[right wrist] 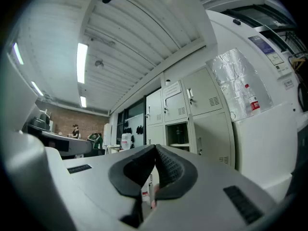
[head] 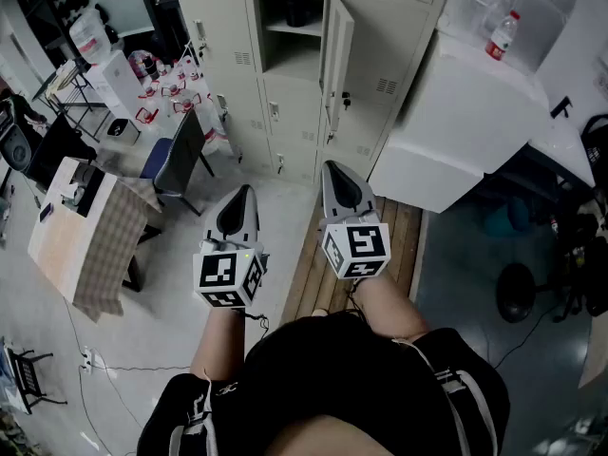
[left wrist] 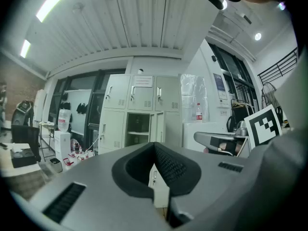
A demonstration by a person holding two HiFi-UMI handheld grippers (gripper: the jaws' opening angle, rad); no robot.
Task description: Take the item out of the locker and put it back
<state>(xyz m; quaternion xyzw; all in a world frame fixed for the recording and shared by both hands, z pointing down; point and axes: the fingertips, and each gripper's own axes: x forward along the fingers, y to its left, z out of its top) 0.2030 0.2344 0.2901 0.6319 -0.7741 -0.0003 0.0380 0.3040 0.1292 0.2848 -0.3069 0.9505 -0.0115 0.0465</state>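
The grey locker bank stands ahead, and one upper compartment has its door swung open. A dark item sits on that compartment's shelf; its shape is too small to tell. Both grippers are held side by side at waist height, well short of the lockers and pointing toward them. My left gripper is shut with nothing between its pads. My right gripper is also shut and empty. The open compartment shows just above the closed left gripper, and the open compartment shows beyond the right gripper.
A white cabinet with a plastic bottle on top stands right of the lockers. Wooden planks lie underfoot. At left are a blue chair, a table with a checked cloth and a water dispenser. An office chair base is at right.
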